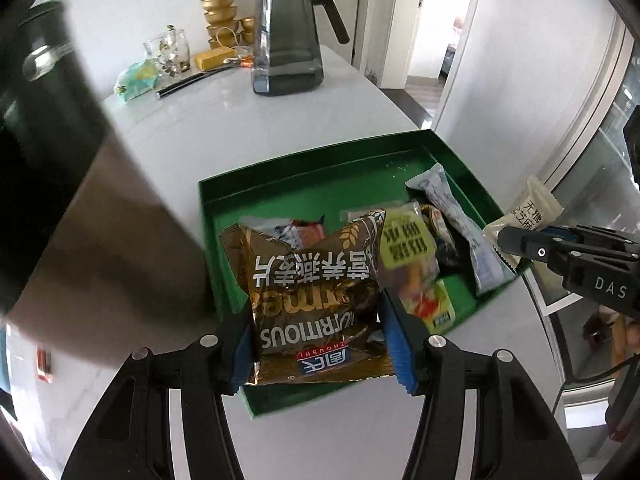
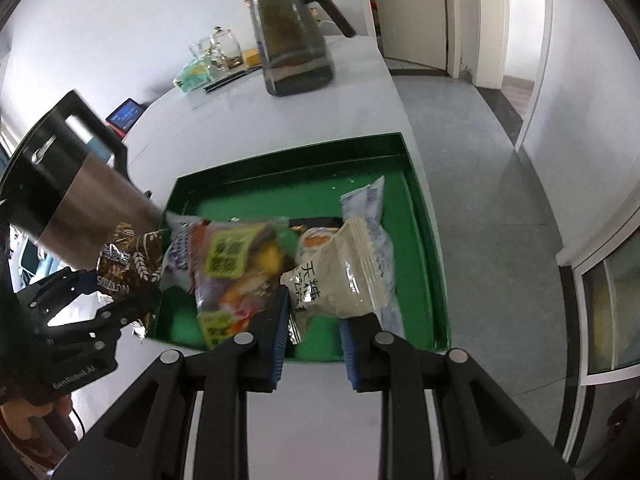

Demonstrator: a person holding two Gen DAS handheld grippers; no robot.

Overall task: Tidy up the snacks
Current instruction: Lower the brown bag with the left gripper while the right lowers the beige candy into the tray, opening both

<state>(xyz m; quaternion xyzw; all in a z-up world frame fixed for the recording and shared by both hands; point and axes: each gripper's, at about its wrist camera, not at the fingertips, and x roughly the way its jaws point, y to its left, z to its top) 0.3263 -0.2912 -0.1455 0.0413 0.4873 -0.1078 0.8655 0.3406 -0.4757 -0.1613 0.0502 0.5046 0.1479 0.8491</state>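
Note:
A green tray [image 1: 280, 404] [image 2: 424, 240] lies on the white counter and holds several snack packets. My left gripper [image 1: 318, 338] is shut on a brown oatmeal packet [image 1: 316, 296] and holds it over the tray's near left corner; the packet also shows in the right wrist view [image 2: 124, 264]. My right gripper [image 2: 314, 328] is shut on a beige packet [image 2: 344, 280] and holds it over the tray's near right part; that packet [image 1: 528, 212] and gripper [image 1: 500, 240] also show at the tray's right edge in the left wrist view. A yellow-labelled packet [image 1: 412, 264] [image 2: 236, 268] and a pale blue packet [image 1: 464, 236] [image 2: 372, 204] lie in the tray.
A steel thermos [image 1: 52, 160] [image 2: 76, 192] stands close on the left of the tray. A dark glass kettle [image 1: 286, 32] [image 2: 292, 36] stands at the counter's far end, with glass jars [image 1: 168, 50], gold bowls [image 1: 224, 16] and a small green packet [image 1: 136, 78]. The counter edge [image 2: 400, 92] drops to the floor on the right.

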